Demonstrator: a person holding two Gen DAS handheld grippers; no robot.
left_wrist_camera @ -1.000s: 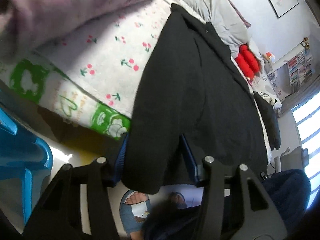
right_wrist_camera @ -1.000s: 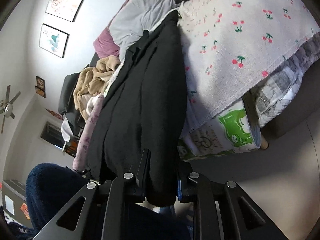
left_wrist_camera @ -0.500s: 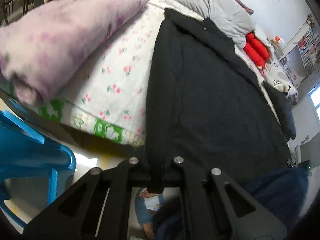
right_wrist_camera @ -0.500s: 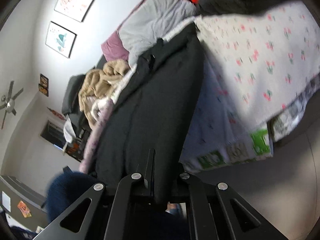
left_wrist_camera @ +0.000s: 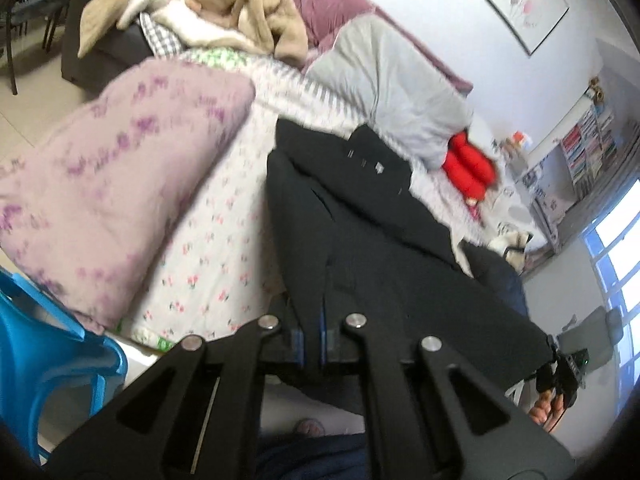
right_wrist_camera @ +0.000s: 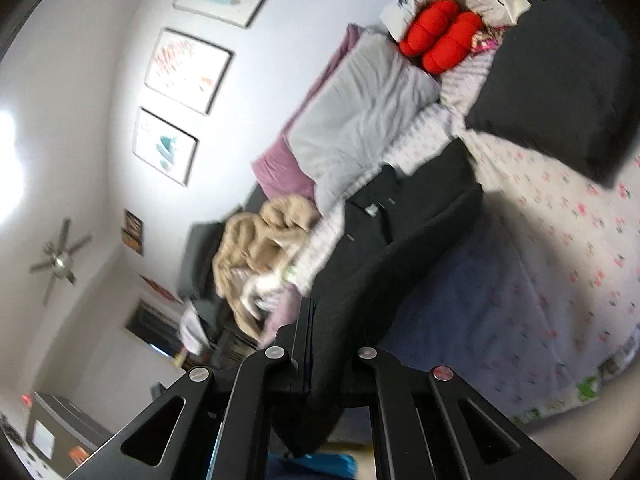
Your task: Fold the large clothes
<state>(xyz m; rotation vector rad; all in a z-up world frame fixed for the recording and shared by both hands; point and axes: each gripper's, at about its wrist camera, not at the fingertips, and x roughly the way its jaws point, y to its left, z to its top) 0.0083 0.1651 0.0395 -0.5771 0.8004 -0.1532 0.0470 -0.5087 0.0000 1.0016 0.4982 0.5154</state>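
A large black coat [left_wrist_camera: 360, 240] lies lengthwise on the cherry-print bedsheet [left_wrist_camera: 208, 248], collar toward the pillows. My left gripper [left_wrist_camera: 310, 334] is shut on the coat's hem at its left bottom corner and holds it off the bed edge. My right gripper [right_wrist_camera: 324, 344] is shut on the other bottom corner of the coat [right_wrist_camera: 400, 236], which hangs lifted above the sheet [right_wrist_camera: 560, 248]. My right gripper also shows at the far right of the left wrist view [left_wrist_camera: 560, 376].
A folded purple quilt [left_wrist_camera: 112, 192] lies left of the coat. A grey pillow [left_wrist_camera: 400, 88], a red cushion [left_wrist_camera: 468, 164], a beige blanket [left_wrist_camera: 224, 4] and a dark folded garment [right_wrist_camera: 560, 80] sit on the bed. A blue plastic chair [left_wrist_camera: 48, 344] stands at the bed's left.
The left gripper closed on the coat's hem. Both grippers rose and lifted the hem, so the views now look along the bed toward the pillows and wall.
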